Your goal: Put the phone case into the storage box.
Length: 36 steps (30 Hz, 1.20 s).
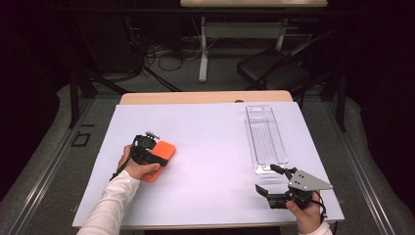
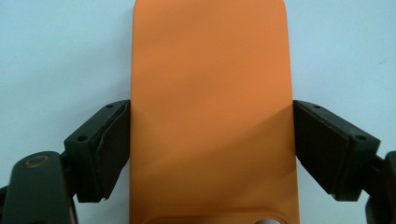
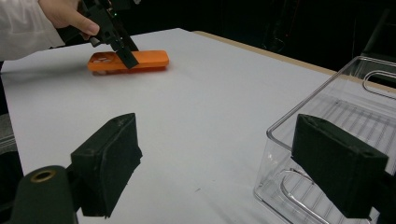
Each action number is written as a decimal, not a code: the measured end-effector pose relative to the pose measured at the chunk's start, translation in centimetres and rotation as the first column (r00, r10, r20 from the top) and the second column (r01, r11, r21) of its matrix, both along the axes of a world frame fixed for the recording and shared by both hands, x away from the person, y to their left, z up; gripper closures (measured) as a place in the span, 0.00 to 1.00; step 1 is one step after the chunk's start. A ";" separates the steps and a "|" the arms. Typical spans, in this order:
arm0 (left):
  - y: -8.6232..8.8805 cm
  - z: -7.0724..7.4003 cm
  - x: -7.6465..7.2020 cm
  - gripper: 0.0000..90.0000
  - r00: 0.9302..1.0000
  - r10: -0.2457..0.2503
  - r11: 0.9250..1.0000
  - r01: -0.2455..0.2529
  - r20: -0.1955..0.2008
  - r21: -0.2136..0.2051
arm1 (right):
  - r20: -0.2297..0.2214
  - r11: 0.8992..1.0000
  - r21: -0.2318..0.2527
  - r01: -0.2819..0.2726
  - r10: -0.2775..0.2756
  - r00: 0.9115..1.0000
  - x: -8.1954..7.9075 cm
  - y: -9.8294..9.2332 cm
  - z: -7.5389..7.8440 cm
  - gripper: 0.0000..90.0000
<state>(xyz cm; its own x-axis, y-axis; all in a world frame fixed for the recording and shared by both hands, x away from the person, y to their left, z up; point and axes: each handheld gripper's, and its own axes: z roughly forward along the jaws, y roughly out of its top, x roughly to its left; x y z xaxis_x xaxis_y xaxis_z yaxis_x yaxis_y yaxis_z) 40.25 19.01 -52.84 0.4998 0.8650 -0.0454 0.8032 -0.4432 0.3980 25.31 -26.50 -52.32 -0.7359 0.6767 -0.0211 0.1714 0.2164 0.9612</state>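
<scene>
On the white bench [image 1: 210, 147], the left hand-held gripper [image 2: 210, 149] straddles the flat orange rounded-rectangular phone case [image 2: 210, 93], jaws seemingly touching its edges, likely for lifting.

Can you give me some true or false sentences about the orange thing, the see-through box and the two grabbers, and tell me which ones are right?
1. The orange phone case lies flat on the white table. True.
2. The left gripper has a jaw on each side of the orange phone case. True.
3. The clear plastic box has the phone case inside it. False: the box is empty, and the case lies far from it on the table.
4. The right gripper is holding the clear plastic box. False: its jaws are open, near the box's close end, with nothing between them.
5. The clear plastic box is tipped on its side. False: it sits flat with its open top up.
</scene>
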 end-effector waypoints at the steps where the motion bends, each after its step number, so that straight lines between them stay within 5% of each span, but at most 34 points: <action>1: -0.1 0.3 -0.2 0.18 1.000 -0.009 1.000 0.009 0.007 0.012 | 0.000 1.000 0.001 -0.001 0.001 1.000 0.0 0.0 0.0 0.16; 17: -2.1 4.3 -2.8 0.18 0.996 -0.076 0.997 0.077 0.042 -0.018 | 0.005 1.000 -0.004 -0.001 0.001 1.000 -0.1 0.0 0.0 0.16; 36: -2.9 6.5 -4.3 0.18 0.991 -0.119 0.992 0.121 0.053 -0.032 | 0.005 1.000 -0.007 -0.002 0.002 1.000 -0.1 0.1 0.0 0.16</action>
